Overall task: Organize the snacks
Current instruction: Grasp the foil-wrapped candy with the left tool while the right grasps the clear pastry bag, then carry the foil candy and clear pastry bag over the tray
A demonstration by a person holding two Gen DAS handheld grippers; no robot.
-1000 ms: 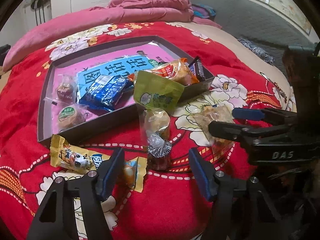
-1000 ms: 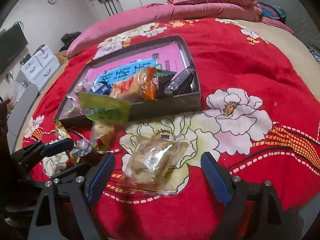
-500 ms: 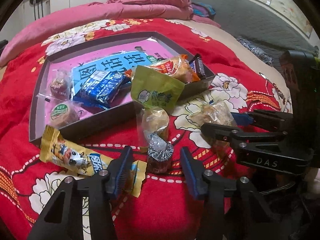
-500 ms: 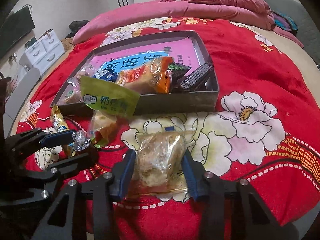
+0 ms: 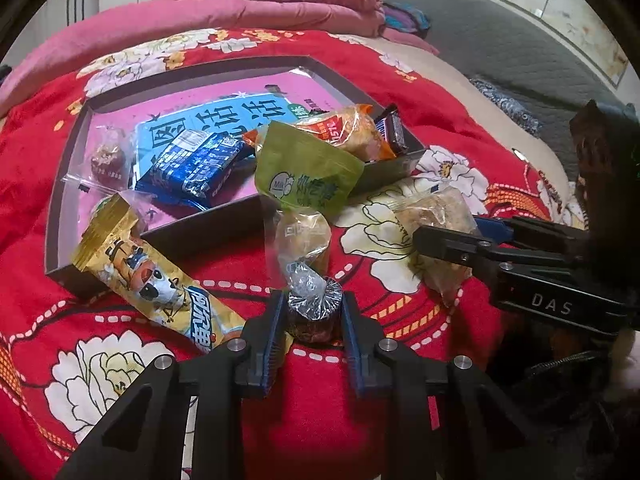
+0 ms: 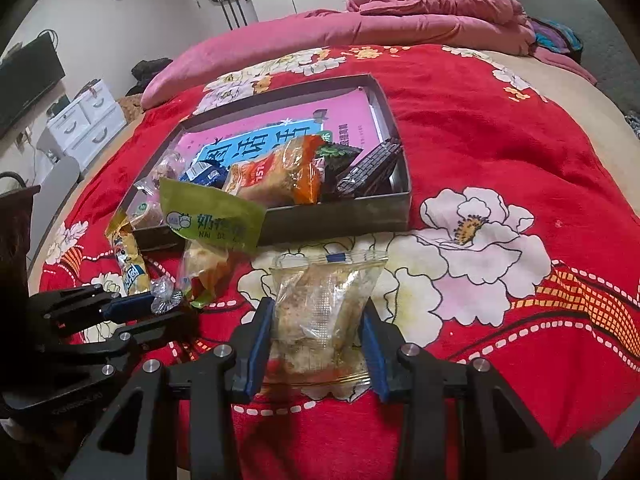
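— What has the left gripper (image 5: 310, 316) got?

— A small round dark snack with a crinkled foil top (image 5: 314, 300). Its jaws are closing, and the blue pads already sit against both sides of it, down on the red flowered bedspread (image 5: 460, 100), just in front of the near edge of the grey tray (image 5: 208, 232).

— And the right gripper (image 6: 318, 326)?

— Pinched on a clear bag of crumbly pale pieces (image 6: 320, 304), pads pressing both sides. The bag lies on a white flower of the bedspread, near the tray's front wall.

— What else is out of the tray?

— A long yellow cartoon wrapper (image 5: 156, 280) leaning on the tray's near-left corner, and a clear packet with a green header card (image 5: 304, 184) draped over the front edge.

— Inside the tray?

— A blue foil pack (image 5: 192, 168), an orange-ended bag (image 5: 352, 132), and a dark bar (image 5: 394, 128) at the right corner — all lying on a pink and blue printed sheet (image 5: 224, 108).
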